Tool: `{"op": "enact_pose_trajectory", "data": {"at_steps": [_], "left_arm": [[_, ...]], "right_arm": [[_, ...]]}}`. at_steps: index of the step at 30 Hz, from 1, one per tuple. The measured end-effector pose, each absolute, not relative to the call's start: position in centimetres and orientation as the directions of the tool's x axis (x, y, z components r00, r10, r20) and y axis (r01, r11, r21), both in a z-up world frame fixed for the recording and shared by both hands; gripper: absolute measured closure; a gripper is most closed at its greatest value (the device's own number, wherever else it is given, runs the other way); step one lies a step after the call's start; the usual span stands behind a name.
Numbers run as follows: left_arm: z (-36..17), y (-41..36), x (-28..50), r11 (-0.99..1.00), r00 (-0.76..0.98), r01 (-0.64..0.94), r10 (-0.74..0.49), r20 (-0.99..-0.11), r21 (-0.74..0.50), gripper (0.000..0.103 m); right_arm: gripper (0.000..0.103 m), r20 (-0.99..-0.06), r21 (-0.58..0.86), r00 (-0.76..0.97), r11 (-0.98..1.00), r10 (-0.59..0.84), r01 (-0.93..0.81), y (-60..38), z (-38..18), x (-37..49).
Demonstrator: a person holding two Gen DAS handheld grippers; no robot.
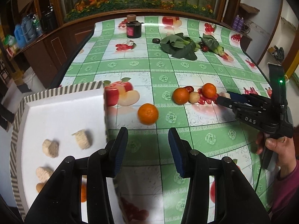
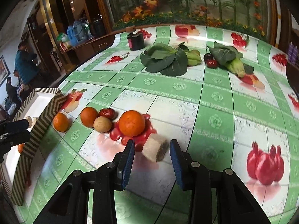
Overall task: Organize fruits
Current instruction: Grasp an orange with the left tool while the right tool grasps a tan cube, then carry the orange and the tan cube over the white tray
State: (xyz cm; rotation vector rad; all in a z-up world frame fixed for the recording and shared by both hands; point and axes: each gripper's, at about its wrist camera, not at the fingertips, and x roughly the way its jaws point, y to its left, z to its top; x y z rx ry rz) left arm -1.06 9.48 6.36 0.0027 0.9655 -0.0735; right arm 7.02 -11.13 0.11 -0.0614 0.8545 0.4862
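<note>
Right tongs [image 2: 152,158]: released, jaws apart. A pale cut cylinder with a dark end face [image 2: 154,150] lies on the table [image 2: 214,100] between the two blue pads, closer to the right pad; neither pad presses on it. No earlier view is at hand to compare.

Left tongs [image 1: 148,150]: released, nothing between the pads. They hang over the table just beside the near corner of the tray.

Outward from the right tongs, right wrist view:
- Mandarin [image 2: 132,123], at 11 o'clock, just beyond the cylinder, on a printed red fruit motif.
- Small tan round fruit [image 2: 102,124], at 10 o'clock, touching or nearly touching the mandarin's left side.
- Red jujube [image 2: 106,113], just behind the tan fruit.
- Second mandarin [image 2: 89,116], left of the jujube.
- Third mandarin [image 2: 61,122], further toward 9 o'clock, beside the tray wall.
- Leafy greens [image 2: 164,60], at 12 o'clock, well apart.
- Corn cob in husk [image 2: 237,68], at 1 o'clock, with two dark red fruits [image 2: 211,60] just left of it.
- Dark jar [image 2: 136,41], far, at 11 o'clock.

Left wrist view:
- White tray with striped rim [image 1: 61,110], at 9 o'clock, holding three pale cut pieces [image 1: 82,139]; other items under the tongs are partly hidden.
</note>
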Motion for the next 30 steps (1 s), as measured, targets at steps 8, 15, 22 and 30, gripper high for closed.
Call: {"op": "enact_pose_trajectory", "data": {"at_steps": [8, 15, 22, 30], "left_arm": [[4.9, 8.7, 1.6, 0.997, 0.535, 0.075, -0.034, -0.844, 0.007, 0.059], [3.5, 8.5, 3.4, 0.996, 0.503, 0.084, -0.008, -0.864, 0.039, 0.059], [2.2, 7.8, 4.7, 0.993, 0.481, 0.110, -0.011, -0.876, 0.048, 0.059], [2.6, 8.1, 3.9, 0.995, 0.514, 0.099, -0.023, -0.858, 0.033, 0.071]], "right_arm": [[0.077, -0.726, 0.156, 0.556, 0.884, 0.405, -0.441, -11.9, 0.0, 6.7], [0.077, -0.710, 0.189, 0.555, 0.876, 0.433, -0.443, -12.5, 0.6, 5.8], [0.077, -0.713, 0.202, 0.535, 0.864, 0.452, -0.461, -12.1, 0.6, 5.6], [0.077, -0.707, 0.215, 0.524, 0.850, 0.475, -0.482, -11.8, 0.8, 5.3]]}}
